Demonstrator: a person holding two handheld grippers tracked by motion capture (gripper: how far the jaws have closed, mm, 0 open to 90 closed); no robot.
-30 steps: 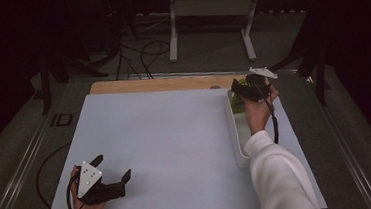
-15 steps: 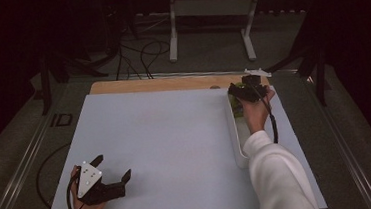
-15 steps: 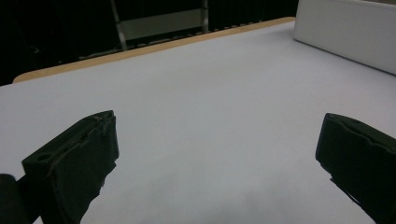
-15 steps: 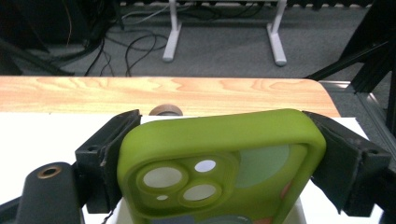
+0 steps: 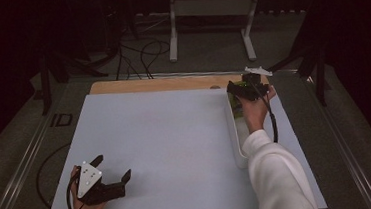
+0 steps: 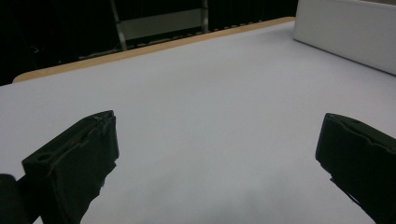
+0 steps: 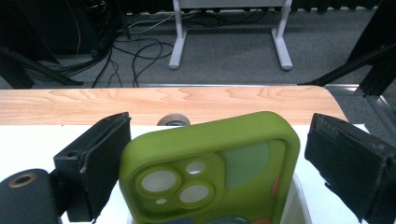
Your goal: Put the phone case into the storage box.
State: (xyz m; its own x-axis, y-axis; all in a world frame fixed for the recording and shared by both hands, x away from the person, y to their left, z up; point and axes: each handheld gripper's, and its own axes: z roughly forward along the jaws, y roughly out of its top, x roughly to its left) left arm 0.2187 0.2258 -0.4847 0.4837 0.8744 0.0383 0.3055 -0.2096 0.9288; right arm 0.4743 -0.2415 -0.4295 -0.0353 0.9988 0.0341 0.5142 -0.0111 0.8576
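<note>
There are two grippers, one green phone case and one long white tray on the white-covered table (image 5: 167,151). The left gripper (image 5: 112,169) rests low on the near left part of the table, held by the person's left hand (image 5: 83,205); in the left gripper view its two black jaws stand wide apart with only bare table surface between them, holding nothing, and the white tray (image 6: 345,32) lies well beyond the jaw at that view's right. The right gripper (image 5: 236,90) is at the far end of the tray (image 5: 236,140), carried by the right hand (image 5: 255,110) at the end of an outstretched forearm in a white sleeve (image 5: 277,177). In the right gripper view its jaws are also spread wide, and the green phone case (image 7: 212,172) stands between them, camera cut-outs facing the lens, closer to the jaw at that view's left; whether either jaw touches it cannot be told. Beyond the jaws runs the table's wooden edge (image 7: 187,102), with a small round fitting (image 7: 173,121) just behind the case.
</note>
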